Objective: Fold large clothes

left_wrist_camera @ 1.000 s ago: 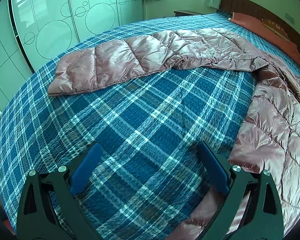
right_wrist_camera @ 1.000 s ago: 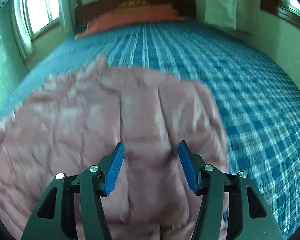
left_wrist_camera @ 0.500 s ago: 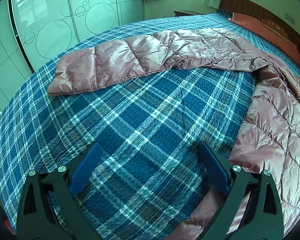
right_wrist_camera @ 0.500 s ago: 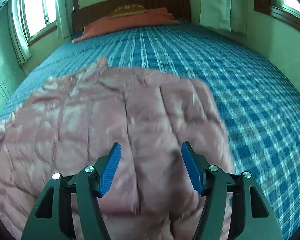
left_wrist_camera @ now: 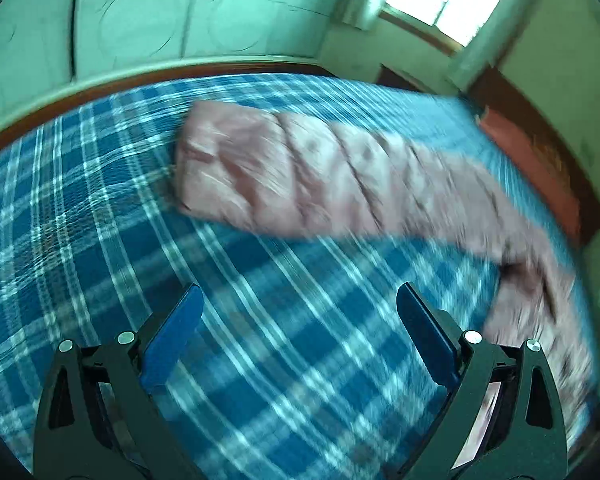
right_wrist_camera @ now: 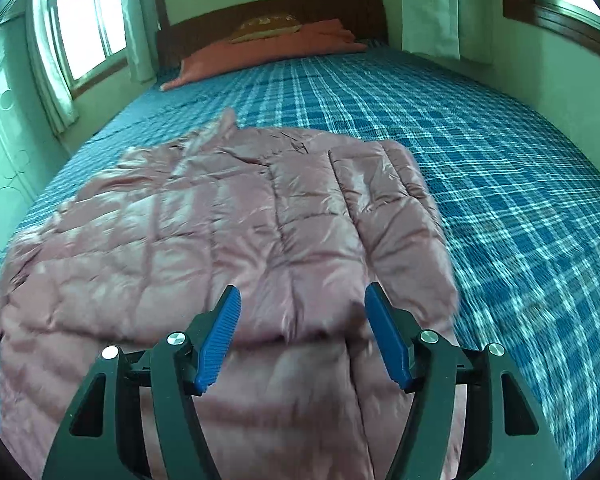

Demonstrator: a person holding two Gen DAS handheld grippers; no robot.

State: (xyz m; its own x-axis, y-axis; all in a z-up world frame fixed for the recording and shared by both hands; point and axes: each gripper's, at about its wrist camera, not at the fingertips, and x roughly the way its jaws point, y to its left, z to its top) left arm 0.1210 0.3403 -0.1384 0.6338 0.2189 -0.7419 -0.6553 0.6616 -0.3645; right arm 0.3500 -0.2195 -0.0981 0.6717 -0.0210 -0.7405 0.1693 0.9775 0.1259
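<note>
Blue plaid bedding (right_wrist_camera: 480, 152) covered the whole bed that I was working over, with a dark wooden headboard (right_wrist_camera: 300, 12) at the far end and an orange pillow (right_wrist_camera: 268, 54) lying against it. Windows with pale curtains (right_wrist_camera: 48, 56) stood along the left wall in my right wrist view, and pale wardrobe doors (left_wrist_camera: 160, 20) drawn with circles filled the wall beyond the bed's left edge in my left wrist view.

On the bed lay the pink quilted jacket (right_wrist_camera: 204, 240), spread flat across the near left part of the bedding, its body reaching down to the near edge under my right gripper (right_wrist_camera: 302, 312). That gripper hung just above the jacket with its blue pads apart; nothing was pinched between them, and I could not tell whether they brushed the fabric.

My left wrist view was badly smeared. In it one sleeve (left_wrist_camera: 300, 176) of the jacket stretched out straight across the bedding toward the bed's left edge, well apart from my left gripper (left_wrist_camera: 298, 300). That gripper's jaws stood wide apart over bare plaid bedding, holding nothing.
</note>
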